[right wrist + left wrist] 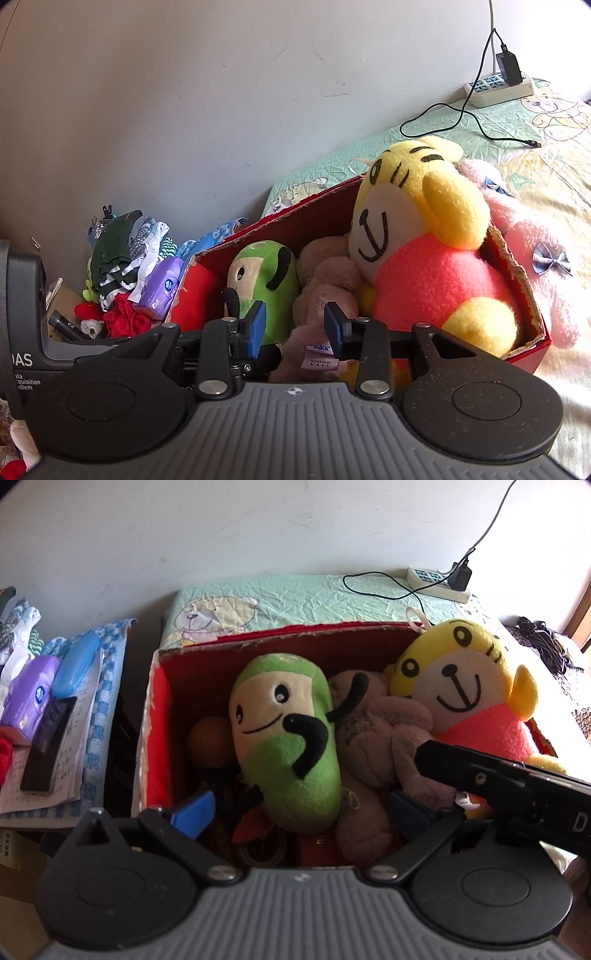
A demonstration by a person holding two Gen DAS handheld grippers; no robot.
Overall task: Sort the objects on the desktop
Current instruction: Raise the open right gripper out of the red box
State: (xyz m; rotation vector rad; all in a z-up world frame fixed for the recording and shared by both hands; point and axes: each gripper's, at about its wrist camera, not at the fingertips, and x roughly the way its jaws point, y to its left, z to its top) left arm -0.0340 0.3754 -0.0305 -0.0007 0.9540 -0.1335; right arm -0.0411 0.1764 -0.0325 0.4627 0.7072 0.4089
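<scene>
A red box (162, 709) sits on a bed with a green sheet (295, 590), packed with plush toys. A yellow toy (424, 229) leans in the box's right end; a green toy (288, 738) lies mid-box, its long axis running away from the cameras, and a pale brown toy (369, 731) is wedged between the two. The left tongs (301, 808) hang wide open over the near rim, the green toy's lower end directly between the pads. The right tongs (295, 326) stand part open with nothing held, aimed at the brown toy and its label (319, 358). The left tongs look nearer the green toy.
</scene>
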